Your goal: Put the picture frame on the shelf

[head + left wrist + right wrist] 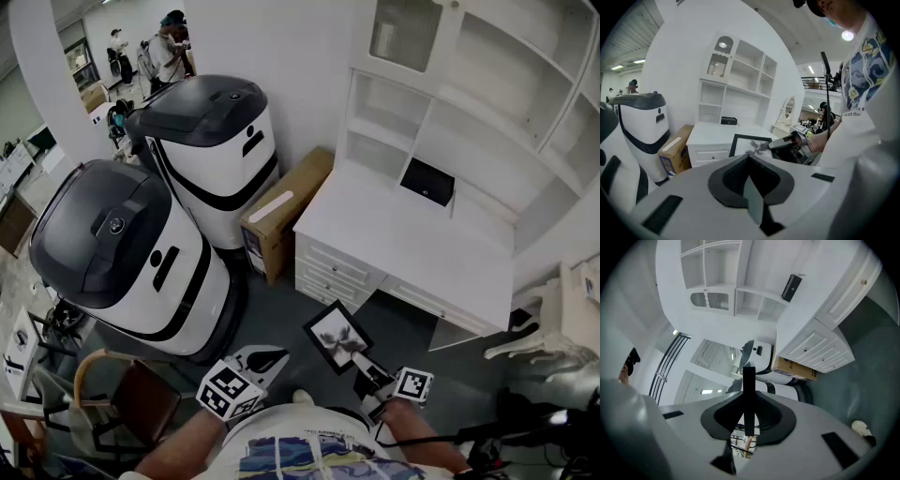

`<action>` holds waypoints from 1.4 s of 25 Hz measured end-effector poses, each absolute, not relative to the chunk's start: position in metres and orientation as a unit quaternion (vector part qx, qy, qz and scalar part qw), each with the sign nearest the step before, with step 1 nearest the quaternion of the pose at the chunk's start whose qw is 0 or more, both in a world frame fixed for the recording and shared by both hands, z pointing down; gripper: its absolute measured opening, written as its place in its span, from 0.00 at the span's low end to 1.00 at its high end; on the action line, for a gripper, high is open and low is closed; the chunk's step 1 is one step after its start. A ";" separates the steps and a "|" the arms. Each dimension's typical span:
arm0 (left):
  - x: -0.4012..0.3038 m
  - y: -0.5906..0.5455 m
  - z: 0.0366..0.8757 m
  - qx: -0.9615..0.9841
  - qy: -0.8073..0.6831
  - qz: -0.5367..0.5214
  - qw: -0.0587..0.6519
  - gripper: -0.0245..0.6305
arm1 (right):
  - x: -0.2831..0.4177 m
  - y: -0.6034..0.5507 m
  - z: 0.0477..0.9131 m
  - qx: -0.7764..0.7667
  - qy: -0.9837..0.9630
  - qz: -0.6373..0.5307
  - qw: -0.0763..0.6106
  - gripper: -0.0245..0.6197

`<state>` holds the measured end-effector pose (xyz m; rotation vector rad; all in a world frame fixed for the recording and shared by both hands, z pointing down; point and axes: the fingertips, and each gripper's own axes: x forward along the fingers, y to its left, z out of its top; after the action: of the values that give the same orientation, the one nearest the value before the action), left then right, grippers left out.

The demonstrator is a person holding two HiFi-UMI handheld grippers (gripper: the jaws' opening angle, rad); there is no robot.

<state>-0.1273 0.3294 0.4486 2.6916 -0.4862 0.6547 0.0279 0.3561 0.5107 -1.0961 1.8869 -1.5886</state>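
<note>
The picture frame (337, 336) is black, holds a pale print, and hangs tilted over the grey floor in front of the white desk (412, 246). My right gripper (360, 360) is shut on its near corner. In the right gripper view the frame (749, 394) shows edge-on as a dark bar between the jaws of that gripper (749, 405). My left gripper (272, 360) hovers a little to the left of the frame, apart from it, shut and holding nothing. Its own view shows the frame (750, 144) just ahead of that gripper (750, 159). The white shelf unit (450, 112) stands on the desk.
A small black box (427, 181) sits at the back of the desktop. Two big white-and-black robots (122, 253) (211, 141) and a cardboard box (281, 211) stand left of the desk. A brown chair (131, 394) is at lower left, white furniture (553, 319) at right, people (169, 47) far back.
</note>
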 end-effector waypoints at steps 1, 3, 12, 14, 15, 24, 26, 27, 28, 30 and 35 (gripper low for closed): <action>-0.121 0.329 0.448 0.944 -0.174 0.228 0.166 0.06 | 0.035 0.355 0.510 -0.393 0.684 -0.573 0.222 0.17; -0.107 0.326 0.448 0.943 -0.178 0.224 0.170 0.06 | 0.050 0.354 0.511 -0.391 0.686 -0.571 0.225 0.17; -0.067 0.321 0.451 0.942 -0.177 0.220 0.181 0.06 | 0.098 0.350 0.532 -0.410 0.661 -0.584 0.235 0.17; -0.067 0.312 0.452 0.942 -0.176 0.222 0.181 0.06 | 0.103 0.338 0.535 -0.417 0.652 -0.585 0.243 0.17; -0.068 0.305 0.452 0.942 -0.175 0.221 0.180 0.06 | 0.105 0.330 0.536 -0.421 0.647 -0.586 0.247 0.17; -0.070 0.215 0.461 0.950 -0.145 0.210 0.180 0.06 | 0.115 0.234 0.536 -0.453 0.613 -0.585 0.278 0.17; -0.072 0.189 0.458 0.953 -0.137 0.205 0.174 0.06 | 0.116 0.207 0.536 -0.463 0.610 -0.582 0.274 0.17; -0.073 0.176 0.456 0.955 -0.132 0.203 0.171 0.06 | 0.116 0.192 0.533 -0.466 0.610 -0.579 0.275 0.17; -0.076 0.163 0.455 0.956 -0.127 0.204 0.167 0.06 | 0.116 0.176 0.531 -0.468 0.609 -0.576 0.279 0.17; -0.082 0.139 0.453 0.958 -0.116 0.208 0.161 0.06 | 0.114 0.149 0.526 -0.473 0.608 -0.570 0.285 0.17; -0.091 0.091 0.452 0.961 -0.095 0.208 0.158 0.06 | 0.124 0.096 0.528 -0.498 0.602 -0.553 0.288 0.17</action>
<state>-0.0906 0.0914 0.4525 2.7484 -0.2712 0.5953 0.1236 0.0957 0.5280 -1.3311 1.6081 -1.4783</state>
